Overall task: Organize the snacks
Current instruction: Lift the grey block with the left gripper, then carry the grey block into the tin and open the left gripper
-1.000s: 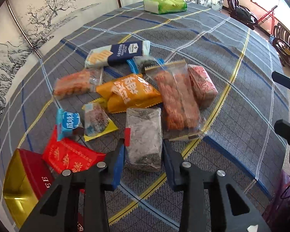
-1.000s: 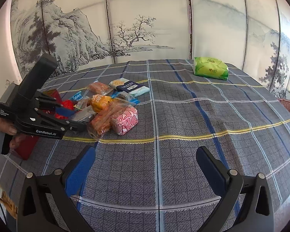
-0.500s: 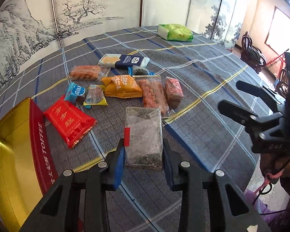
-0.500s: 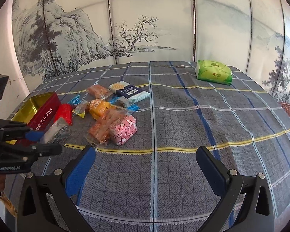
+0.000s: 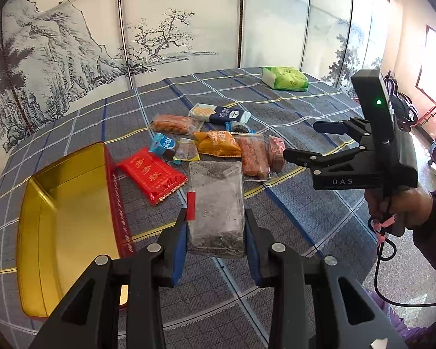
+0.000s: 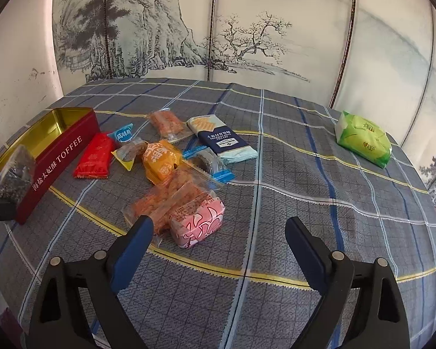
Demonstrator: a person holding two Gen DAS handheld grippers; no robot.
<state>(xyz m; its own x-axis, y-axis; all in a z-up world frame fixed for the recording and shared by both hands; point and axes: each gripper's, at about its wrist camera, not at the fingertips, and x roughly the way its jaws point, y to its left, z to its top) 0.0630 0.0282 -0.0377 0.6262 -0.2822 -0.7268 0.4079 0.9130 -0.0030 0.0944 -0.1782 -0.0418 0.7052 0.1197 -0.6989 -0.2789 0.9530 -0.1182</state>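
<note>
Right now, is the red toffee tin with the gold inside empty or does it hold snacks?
Empty: the red toffee tin shows only bare gold floor in the left wrist view.

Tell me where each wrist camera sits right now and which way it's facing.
Left wrist: behind the left gripper, shut on a dark clear packet, facing the snack pile and painted screen; the open right gripper and hand show at right.
Right wrist: behind the open right gripper, facing the pink packet.
Shared: toffee tin, green pack.
</note>
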